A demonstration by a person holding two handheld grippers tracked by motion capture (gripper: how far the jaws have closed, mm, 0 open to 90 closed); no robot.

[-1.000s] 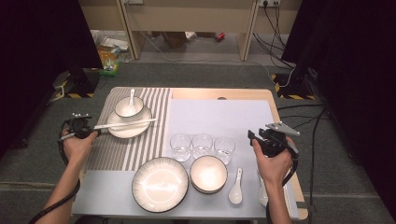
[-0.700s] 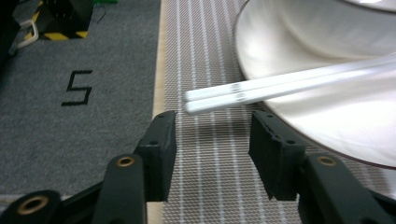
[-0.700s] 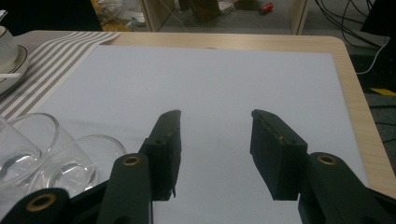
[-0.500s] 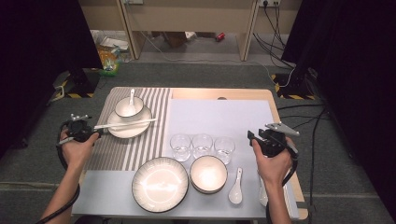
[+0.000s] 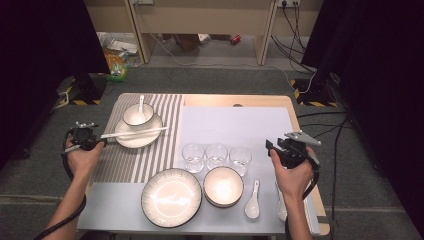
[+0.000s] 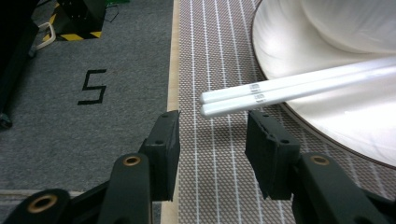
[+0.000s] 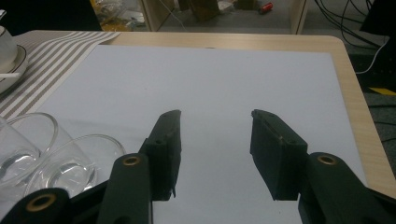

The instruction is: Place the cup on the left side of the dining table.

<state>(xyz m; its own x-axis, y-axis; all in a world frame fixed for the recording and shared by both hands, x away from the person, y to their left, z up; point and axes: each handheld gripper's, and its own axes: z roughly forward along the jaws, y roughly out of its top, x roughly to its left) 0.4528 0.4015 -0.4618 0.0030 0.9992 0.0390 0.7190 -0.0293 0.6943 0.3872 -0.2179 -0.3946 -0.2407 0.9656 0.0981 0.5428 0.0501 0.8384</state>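
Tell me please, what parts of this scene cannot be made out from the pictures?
- Chopsticks: in the left gripper view the far ends are cut off by the right edge.
- Small bowl: the top edge cuts it off there.
- Barcode marks on the chopsticks: too small to read.
- Glasses: in the right gripper view the left edge and the right claw hide part of them.
- White thing under the right hand: high view, mostly hidden by the forearm.

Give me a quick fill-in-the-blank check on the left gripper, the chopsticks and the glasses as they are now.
1. The chopsticks lie across the rim of the ____.
2. The left gripper has its jaws ____, with the chopstick tips just beyond them.
3. ____ glasses stand in a row.
Missing words: plate; open; three
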